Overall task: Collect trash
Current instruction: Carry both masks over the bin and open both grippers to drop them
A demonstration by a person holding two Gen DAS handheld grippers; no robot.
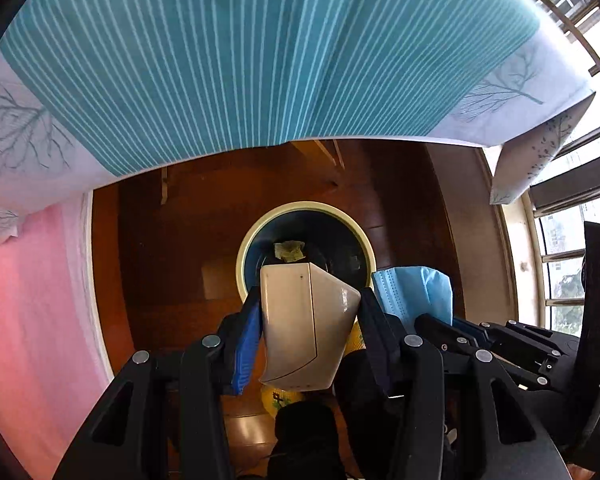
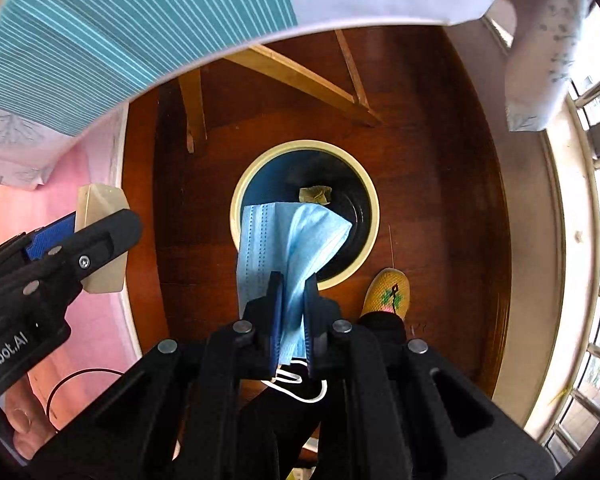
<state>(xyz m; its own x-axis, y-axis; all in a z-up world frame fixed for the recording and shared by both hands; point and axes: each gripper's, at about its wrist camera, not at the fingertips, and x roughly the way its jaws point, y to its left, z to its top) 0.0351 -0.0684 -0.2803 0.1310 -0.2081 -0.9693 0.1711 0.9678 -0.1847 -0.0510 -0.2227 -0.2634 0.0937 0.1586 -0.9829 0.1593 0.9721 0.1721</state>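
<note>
So the big thing up top is the striped teal tablecloth [image 1: 228, 52], hanging over the table edge, and under it is dark wood floor [image 2: 440, 184] with the round cream-rimmed trash bin [image 2: 236, 200] sitting open right below both grippers. There's already a crumpled greenish scrap [image 2: 315, 194] down in it. The left gripper [image 1: 308, 312] has its jaws clamped on a beige angular carton-looking piece [image 1: 304, 320], which hangs over the near edge of the bin mouth in the left wrist view. The right gripper [image 2: 290, 300] is pinched tight on a blue face mask [image 2: 288, 236], the cloth drooping over the near-left part of the rim, ear loops [image 2: 300, 388] dangling back behind the fingers. Best bet for the drop, probably: nudge each gripper a bit further over the dark middle of the opening before letting go, since the mask is floppy and could easily catch on the rim or slide outside. The carton looks stiff, so it should fall straight. Worth watching the loops too, they might snag on a finger. There's a yellow slipper [image 2: 388, 290] just beside the bin, so no need to crowd that side.
</note>
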